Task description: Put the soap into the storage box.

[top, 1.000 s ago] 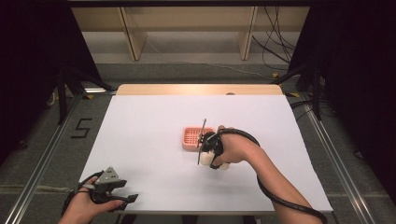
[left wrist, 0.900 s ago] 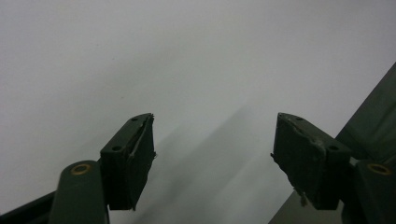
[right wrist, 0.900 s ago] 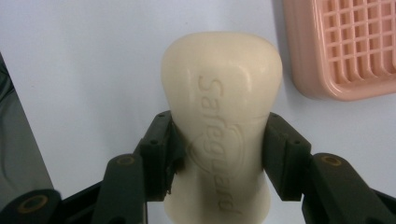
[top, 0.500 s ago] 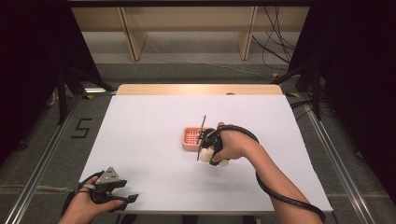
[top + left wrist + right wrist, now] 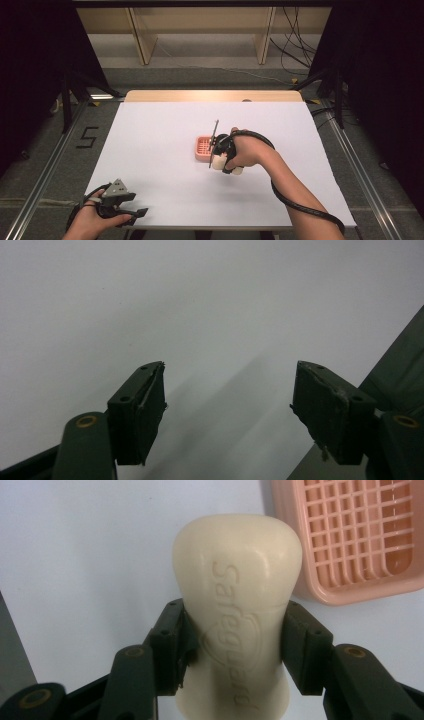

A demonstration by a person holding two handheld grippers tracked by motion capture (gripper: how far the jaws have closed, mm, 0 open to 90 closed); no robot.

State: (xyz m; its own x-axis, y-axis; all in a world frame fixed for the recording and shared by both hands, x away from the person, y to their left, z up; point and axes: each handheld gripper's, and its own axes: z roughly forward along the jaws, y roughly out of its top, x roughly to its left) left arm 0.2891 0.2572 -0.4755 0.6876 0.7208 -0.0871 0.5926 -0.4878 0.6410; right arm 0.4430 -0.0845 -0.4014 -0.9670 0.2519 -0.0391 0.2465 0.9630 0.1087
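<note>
One soap bar (image 5: pixel 237 610) clamped across its waist in right gripper (image 5: pixel 235 647) jaws, long axis along them, pink tray (image 5: pixel 357 535) just beside; left gripper (image 5: pixel 227 410) jaws spread, empty.

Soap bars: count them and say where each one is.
1. The soap is clamped between the right gripper's jaws, beside the pink dish near the middle of the table. None sits in the dish's visible part.

The soap bar (image 5: pixel 237 615) is cream, with a raised brand word pressed into its face; the soap dish (image 5: pixel 360 535) is salmon pink with a square grid pattern; the table (image 5: pixel 160 135) is plain white; both tools' jaws are black, the left tool (image 5: pixel 131 212) topped by a grey plate
</note>
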